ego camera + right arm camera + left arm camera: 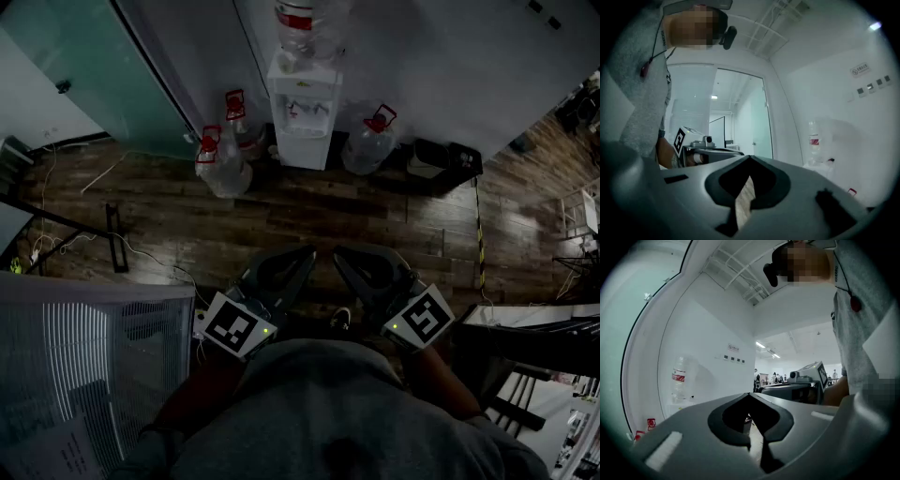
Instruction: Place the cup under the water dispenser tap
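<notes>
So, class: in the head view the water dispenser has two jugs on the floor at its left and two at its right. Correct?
No. The head view shows only one jug at the water dispenser's right; the front left jug and rear left jug are as stated.

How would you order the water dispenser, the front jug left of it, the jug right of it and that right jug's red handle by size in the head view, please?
1. water dispenser
2. front left jug and right jug: about alike, so not ranked
3. red handle
</notes>
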Tool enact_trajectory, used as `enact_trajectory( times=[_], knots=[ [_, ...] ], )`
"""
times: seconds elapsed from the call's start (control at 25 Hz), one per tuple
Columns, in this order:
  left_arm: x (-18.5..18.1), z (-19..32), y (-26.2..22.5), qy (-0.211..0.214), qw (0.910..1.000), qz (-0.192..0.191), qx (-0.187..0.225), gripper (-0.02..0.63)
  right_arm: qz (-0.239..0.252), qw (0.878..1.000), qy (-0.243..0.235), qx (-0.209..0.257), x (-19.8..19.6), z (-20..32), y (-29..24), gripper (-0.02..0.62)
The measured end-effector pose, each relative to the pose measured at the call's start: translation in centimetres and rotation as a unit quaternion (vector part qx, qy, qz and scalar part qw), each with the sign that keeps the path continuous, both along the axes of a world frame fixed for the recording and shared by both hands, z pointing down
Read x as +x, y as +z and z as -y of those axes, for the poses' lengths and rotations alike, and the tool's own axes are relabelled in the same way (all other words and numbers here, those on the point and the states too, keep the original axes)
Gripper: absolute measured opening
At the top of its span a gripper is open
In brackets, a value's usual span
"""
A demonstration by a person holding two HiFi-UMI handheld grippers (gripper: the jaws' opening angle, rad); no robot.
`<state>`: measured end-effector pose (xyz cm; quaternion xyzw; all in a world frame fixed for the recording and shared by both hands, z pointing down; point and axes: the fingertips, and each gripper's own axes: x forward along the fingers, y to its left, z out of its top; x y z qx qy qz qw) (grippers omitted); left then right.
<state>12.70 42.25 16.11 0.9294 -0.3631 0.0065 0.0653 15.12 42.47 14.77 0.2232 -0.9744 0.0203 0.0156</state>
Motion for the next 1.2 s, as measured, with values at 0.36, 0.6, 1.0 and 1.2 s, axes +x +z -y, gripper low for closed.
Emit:
enact_trajectory(
  times=[0.36, 0.6, 1.0, 1.2],
  knots=[
    [-0.7, 0.0, 0.5, -0.008, 1.0000, 0.000, -0.003, 0.009, -0.008, 1.000, -0.007, -0.004, -0.6, -0.2, 0.4, 0.009],
    [-3.2, 0.8, 0.9, -0.029, 0.9995, -0.005, -0.003, 0.008, -0.008, 1.000, -0.003, -0.010, -2.4, 0.6, 1.0, 0.009],
    [-9.8, 3.5, 1.7, -0.044, 0.9989, 0.002, 0.018, 0.008, -0.004, 1.000, 0.016, -0.003, -8.1, 3.0, 0.7, 0.009],
    [-12.1, 4.3, 1.6, -0.016, 0.9999, -0.005, -0.002, 0.009, -0.006, 1.000, 0.026, 0.002, -11.2, 4.4, 1.1, 0.009]
  ],
)
